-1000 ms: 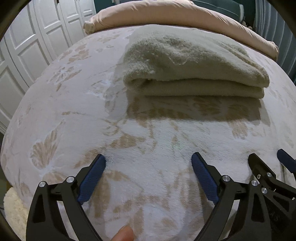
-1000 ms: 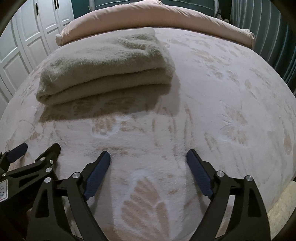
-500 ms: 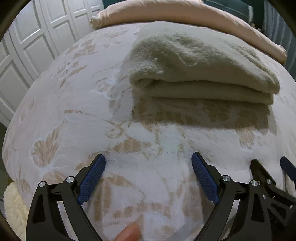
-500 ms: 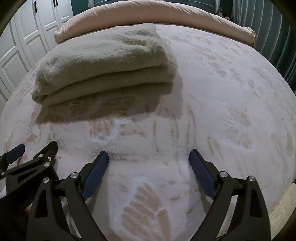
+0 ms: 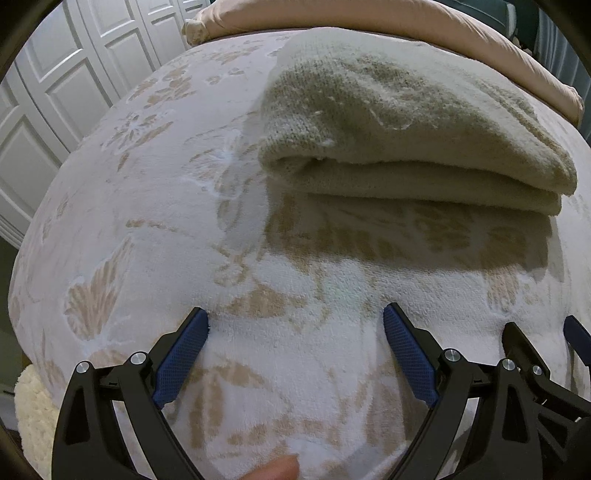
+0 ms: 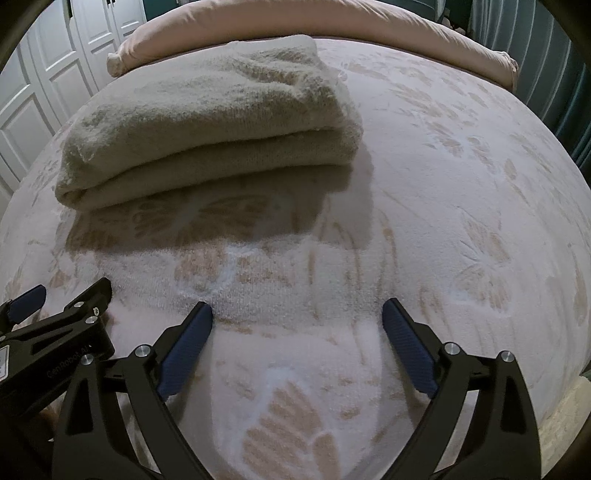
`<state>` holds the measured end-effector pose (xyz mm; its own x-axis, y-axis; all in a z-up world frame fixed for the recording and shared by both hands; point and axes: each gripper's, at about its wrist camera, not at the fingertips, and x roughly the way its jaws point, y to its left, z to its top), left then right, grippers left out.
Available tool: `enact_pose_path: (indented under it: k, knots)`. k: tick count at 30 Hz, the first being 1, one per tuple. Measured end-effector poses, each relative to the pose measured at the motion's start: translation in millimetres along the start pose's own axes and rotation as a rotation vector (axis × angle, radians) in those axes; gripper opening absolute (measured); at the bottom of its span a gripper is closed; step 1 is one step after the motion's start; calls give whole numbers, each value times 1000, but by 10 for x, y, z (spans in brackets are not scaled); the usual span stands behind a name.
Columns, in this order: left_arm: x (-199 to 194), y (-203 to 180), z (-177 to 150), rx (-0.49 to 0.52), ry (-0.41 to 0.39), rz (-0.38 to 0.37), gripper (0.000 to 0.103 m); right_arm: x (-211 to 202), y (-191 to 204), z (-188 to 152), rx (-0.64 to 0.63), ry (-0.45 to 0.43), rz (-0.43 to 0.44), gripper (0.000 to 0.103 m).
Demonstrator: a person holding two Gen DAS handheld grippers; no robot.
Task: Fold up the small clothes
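Observation:
A beige knitted garment (image 5: pixel 402 136) lies folded in a thick stack on the bed; it also shows in the right wrist view (image 6: pixel 210 129). My left gripper (image 5: pixel 295 325) is open and empty, low over the bedcover, a short way in front of the garment's near folded edge. My right gripper (image 6: pixel 297 317) is open and empty too, in front of the garment's right end. Each gripper shows at the edge of the other's view: the right one (image 5: pixel 543 354) and the left one (image 6: pixel 55 306).
The bed has a white plush cover with a tan floral pattern (image 5: pixel 155 206). A pink bolster pillow (image 6: pixel 332 22) lies along the far edge. White panelled wardrobe doors (image 5: pixel 66 77) stand to the left. A cream fluffy rug (image 5: pixel 31 417) lies below the bed's left edge.
Both grippers have moved forward toward the folded garment, which now looks larger and nearer. Both stay open and empty.

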<state>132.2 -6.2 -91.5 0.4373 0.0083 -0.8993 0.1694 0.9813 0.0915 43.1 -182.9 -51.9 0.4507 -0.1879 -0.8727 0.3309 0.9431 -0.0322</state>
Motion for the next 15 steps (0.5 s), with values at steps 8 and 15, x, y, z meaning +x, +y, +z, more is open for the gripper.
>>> enact_pose_path:
  k: [8, 15]
  knots:
    - [10, 6, 3, -2, -1, -1, 92, 16, -5, 17, 3, 5, -3, 91]
    - [21, 11, 17, 0, 11, 0, 92, 14, -1, 22, 14, 8, -6, 91]
